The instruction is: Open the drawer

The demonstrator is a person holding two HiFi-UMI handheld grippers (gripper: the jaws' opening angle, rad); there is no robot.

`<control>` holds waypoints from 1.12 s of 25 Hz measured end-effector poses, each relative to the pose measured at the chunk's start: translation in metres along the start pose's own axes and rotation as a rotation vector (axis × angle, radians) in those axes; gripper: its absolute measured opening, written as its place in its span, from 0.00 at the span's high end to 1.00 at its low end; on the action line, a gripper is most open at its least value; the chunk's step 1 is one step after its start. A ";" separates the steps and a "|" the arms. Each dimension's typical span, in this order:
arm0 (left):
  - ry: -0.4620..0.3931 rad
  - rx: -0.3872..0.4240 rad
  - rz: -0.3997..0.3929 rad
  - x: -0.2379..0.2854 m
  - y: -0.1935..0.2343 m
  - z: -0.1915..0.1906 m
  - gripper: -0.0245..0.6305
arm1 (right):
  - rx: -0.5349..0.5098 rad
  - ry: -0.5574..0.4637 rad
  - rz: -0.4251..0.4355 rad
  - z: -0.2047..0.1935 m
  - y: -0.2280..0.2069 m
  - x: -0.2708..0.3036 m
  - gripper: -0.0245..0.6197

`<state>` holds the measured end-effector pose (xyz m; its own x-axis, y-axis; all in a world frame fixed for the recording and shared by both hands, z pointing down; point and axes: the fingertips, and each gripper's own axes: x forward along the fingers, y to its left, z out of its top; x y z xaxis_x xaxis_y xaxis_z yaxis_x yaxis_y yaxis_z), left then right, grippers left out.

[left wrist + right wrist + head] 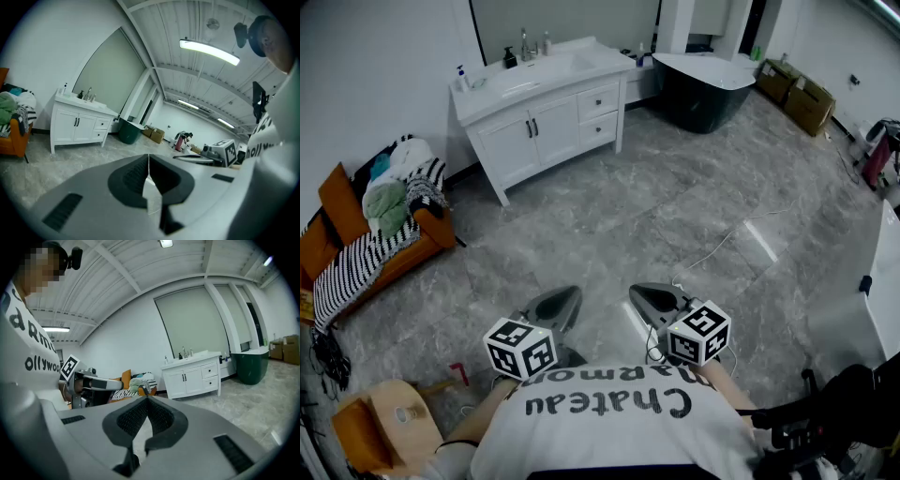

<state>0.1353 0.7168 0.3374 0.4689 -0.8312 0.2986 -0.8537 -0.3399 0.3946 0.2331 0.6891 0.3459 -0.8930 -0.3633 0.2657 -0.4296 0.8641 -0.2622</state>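
A white vanity cabinet (546, 112) stands far across the room against the back wall, with two drawers (598, 100) at its right end, both pushed in. It also shows small in the left gripper view as the vanity (77, 124) and in the right gripper view as the vanity (193, 375). I hold both grippers close to my chest, far from it. My left gripper (565, 302) is shut with nothing in it, jaw tips meeting at the left gripper (148, 157). My right gripper (649, 298) is shut and empty too, tips together at the right gripper (147, 399).
An orange sofa (366, 239) piled with clothes stands at the left. A dark bathtub (703, 84) sits right of the vanity, with cardboard boxes (797, 94) beyond. A white cable (712, 248) lies on the grey marble floor. A wooden stool (389, 417) is near my left.
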 end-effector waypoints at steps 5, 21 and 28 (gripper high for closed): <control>0.001 0.003 -0.002 0.001 0.000 -0.002 0.94 | 0.000 0.001 -0.001 -0.002 0.000 0.000 0.95; 0.020 -0.001 -0.018 0.021 -0.001 -0.016 0.94 | 0.189 -0.088 -0.062 -0.012 -0.035 -0.020 0.95; 0.049 -0.056 -0.034 0.035 0.002 -0.022 0.94 | 0.217 -0.065 -0.090 -0.019 -0.049 -0.017 0.95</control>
<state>0.1557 0.6966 0.3679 0.5096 -0.7963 0.3260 -0.8235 -0.3415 0.4530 0.2716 0.6597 0.3715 -0.8536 -0.4629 0.2389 -0.5203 0.7347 -0.4354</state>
